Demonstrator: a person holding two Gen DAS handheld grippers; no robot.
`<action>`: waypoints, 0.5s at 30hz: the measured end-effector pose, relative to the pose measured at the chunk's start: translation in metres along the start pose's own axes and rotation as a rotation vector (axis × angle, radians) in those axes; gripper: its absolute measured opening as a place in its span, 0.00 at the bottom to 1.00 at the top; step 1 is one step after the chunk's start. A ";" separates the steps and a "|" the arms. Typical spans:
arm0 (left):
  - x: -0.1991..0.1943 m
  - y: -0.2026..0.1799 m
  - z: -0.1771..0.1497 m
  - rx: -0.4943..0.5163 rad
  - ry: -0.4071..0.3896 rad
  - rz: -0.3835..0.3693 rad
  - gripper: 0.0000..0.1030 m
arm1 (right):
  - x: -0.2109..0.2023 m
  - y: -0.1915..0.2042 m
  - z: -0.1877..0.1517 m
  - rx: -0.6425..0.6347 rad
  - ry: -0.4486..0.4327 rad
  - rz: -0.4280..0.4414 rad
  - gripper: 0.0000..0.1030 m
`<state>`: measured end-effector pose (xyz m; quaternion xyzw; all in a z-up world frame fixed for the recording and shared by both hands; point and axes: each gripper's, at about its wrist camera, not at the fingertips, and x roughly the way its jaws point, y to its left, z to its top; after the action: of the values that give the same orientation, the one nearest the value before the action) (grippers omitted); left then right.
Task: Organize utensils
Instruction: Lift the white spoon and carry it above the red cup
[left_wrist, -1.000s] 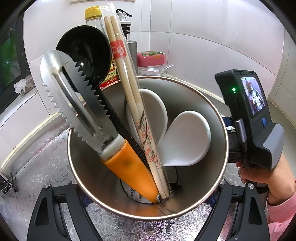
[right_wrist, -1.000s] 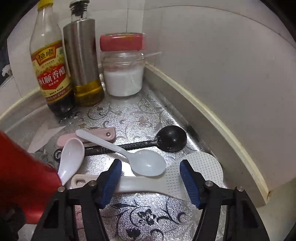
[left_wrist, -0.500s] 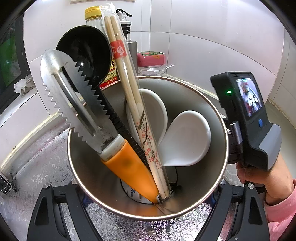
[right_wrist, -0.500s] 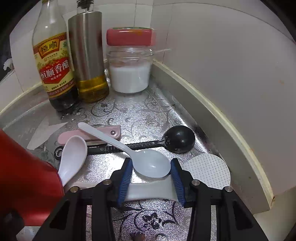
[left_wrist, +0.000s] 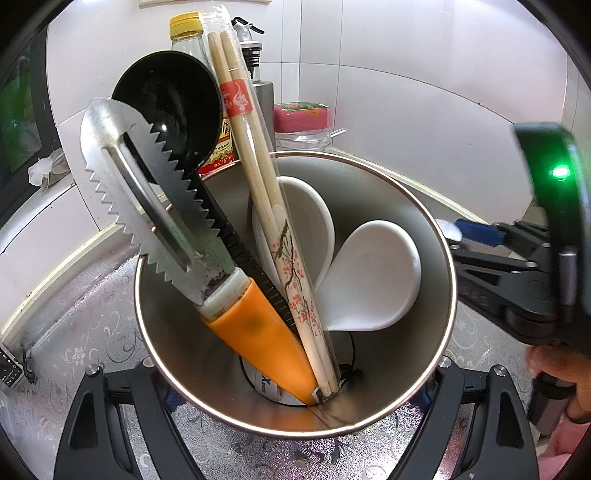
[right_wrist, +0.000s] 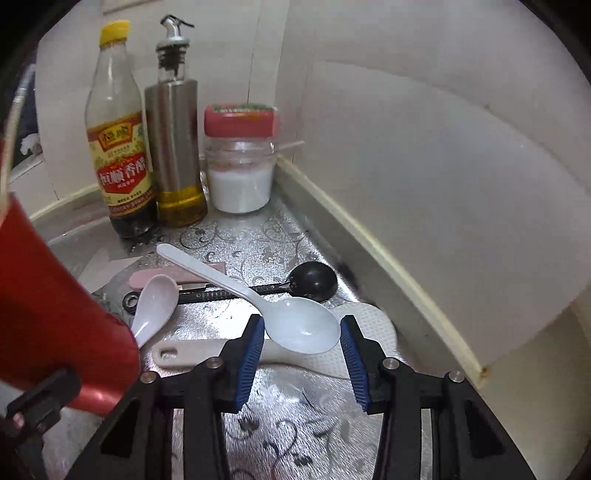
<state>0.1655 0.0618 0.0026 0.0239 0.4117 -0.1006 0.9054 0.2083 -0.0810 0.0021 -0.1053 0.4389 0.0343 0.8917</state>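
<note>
Above the counter (right_wrist: 258, 236), right tool (right_wrist: 302, 338) clamps white plastic spoon (right_wrist: 301, 325) by its bowl; left tool (left_wrist: 295, 369) grips metal utensil cup (left_wrist: 388, 369).

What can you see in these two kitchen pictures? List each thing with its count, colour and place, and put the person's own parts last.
Holder: 1, steel inside, red outside, gripped by left gripper.
Scaler: 1, steel blade, orange handle, in holder.
Ladle: 1, black, in holder.
Chopsticks: 1 wrapped pair, wood, in holder.
Soup spoons: 2, white, in holder.
Plastic spoon: 1, white, bowl between right gripper's pads.
Rice paddle: 1, white, on counter under spoon.
Small spoon: 1, white, on counter.
Black scoop: 1, on counter.
Pink tool: 1, on counter.
Vinegar bottle: 1, yellow cap, by wall.
Oil bottle: 1, steel.
Jar: 1, red lid.
Left gripper: black.
Right gripper: black, blue pads.
Hand: 1, pink sleeve.
</note>
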 end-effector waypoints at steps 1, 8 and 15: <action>0.000 0.000 0.000 0.000 0.000 0.000 0.87 | -0.007 0.000 -0.001 -0.006 -0.008 -0.002 0.44; 0.000 0.000 0.000 -0.001 0.000 0.000 0.87 | -0.056 0.009 0.007 -0.091 -0.089 -0.017 0.44; 0.000 0.000 0.000 0.001 0.000 0.001 0.87 | -0.106 0.017 0.013 -0.201 -0.157 -0.020 0.44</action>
<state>0.1653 0.0616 0.0024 0.0245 0.4115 -0.1003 0.9056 0.1512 -0.0579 0.0907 -0.1957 0.3608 0.0773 0.9086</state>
